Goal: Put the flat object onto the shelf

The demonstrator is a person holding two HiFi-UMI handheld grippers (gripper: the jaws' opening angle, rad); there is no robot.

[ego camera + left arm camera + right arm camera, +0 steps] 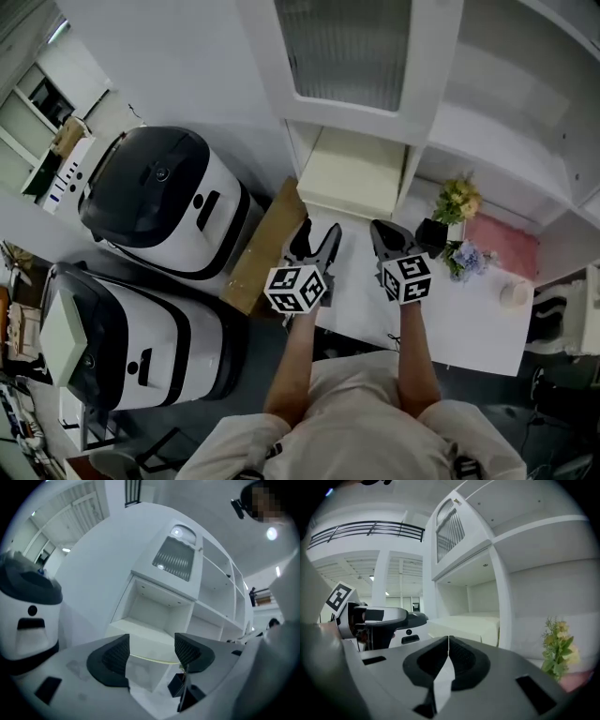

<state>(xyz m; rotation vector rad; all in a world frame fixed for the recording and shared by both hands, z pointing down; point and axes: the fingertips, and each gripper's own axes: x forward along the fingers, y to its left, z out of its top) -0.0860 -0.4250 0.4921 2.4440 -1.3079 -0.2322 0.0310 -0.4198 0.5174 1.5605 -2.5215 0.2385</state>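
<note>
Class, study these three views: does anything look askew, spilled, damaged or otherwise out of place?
Nothing stands out. The cream flat object lies level in its shelf compartment, the flower pot stands upright on the table, and the left hand-held gripper and right hand-held gripper hold nothing.

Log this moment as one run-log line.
left hand-held gripper: open, empty | right hand-held gripper: shut, empty | flat object: lying in shelf compartment | both above table
</note>
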